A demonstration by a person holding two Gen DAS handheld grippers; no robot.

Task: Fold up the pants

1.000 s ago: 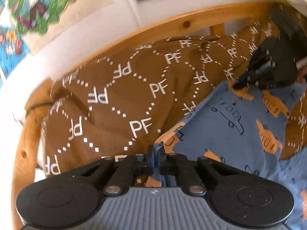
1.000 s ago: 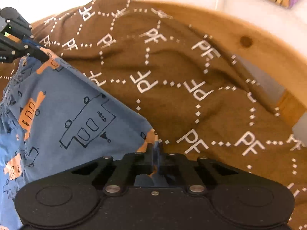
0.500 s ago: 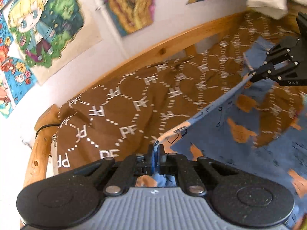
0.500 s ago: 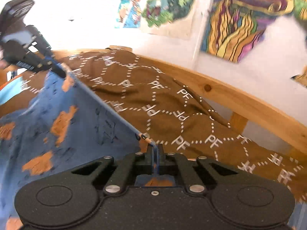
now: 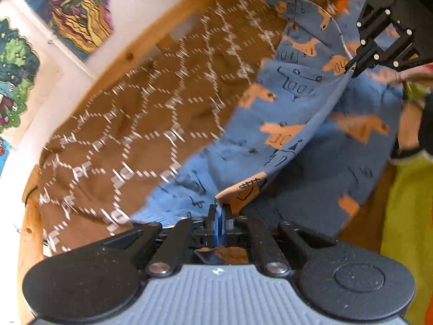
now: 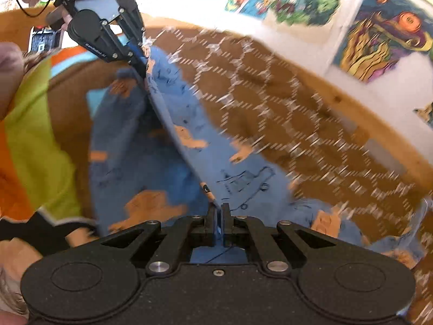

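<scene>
The pants (image 5: 292,103) are blue with orange animal shapes and dark outline drawings. They hang over a brown bedspread (image 5: 140,124) with a white dotted pattern. One edge of the cloth is pulled into a straight, tight line between the two grippers, and this line is the long axis at this moment. In the left wrist view it runs from near centre up to the far right. In the right wrist view it runs from near centre up to the far left. The rest of the cloth falls down from this edge onto the bedspread, partly in shadow.

The left gripper (image 5: 217,212) is fully closed on an orange corner of the pants and points downward at the bed. The right gripper (image 6: 218,211) is also fully closed, pinching the blue edge, and it tilts down as well. A wooden bed frame (image 5: 127,57) borders the far side. Colourful posters (image 6: 379,35) hang on the white wall. Both views are blurred.
</scene>
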